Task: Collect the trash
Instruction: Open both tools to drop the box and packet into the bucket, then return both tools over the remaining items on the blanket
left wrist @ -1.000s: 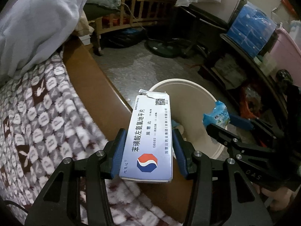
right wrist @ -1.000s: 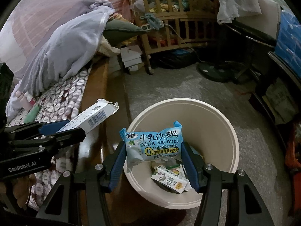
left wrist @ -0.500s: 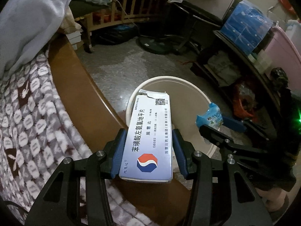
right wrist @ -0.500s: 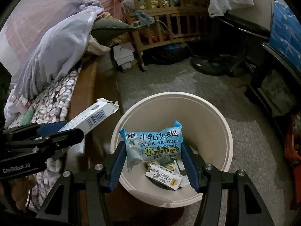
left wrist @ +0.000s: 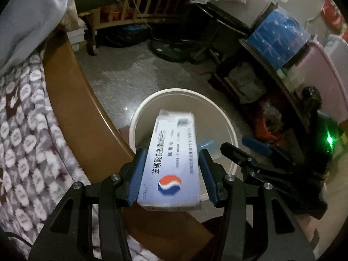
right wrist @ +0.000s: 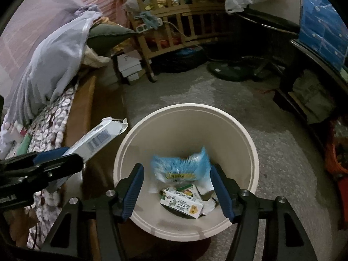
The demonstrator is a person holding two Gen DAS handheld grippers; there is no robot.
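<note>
My left gripper (left wrist: 171, 169) is shut on a white medicine box (left wrist: 171, 158) with a red and blue logo, held over the near rim of the cream trash bin (left wrist: 139, 117). The box also shows in the right wrist view (right wrist: 97, 137), left of the bin (right wrist: 243, 134). My right gripper (right wrist: 177, 187) is open above the bin. A blue Milk Sachima snack packet (right wrist: 180, 167), blurred, is loose between its spread fingers and dropping into the bin. Cartons and wrappers (right wrist: 181, 203) lie at the bin's bottom.
A wooden bed frame (left wrist: 71, 108) with a patterned blanket (left wrist: 24, 143) runs along the left. A wooden crib (right wrist: 174, 19), a fan base (right wrist: 228, 71) and dark shelves (left wrist: 271, 76) with blue packs stand around the grey floor.
My right gripper has opened and let go of the snack packet, which falls into the bin. My left gripper has moved the medicine box further over the bin.
</note>
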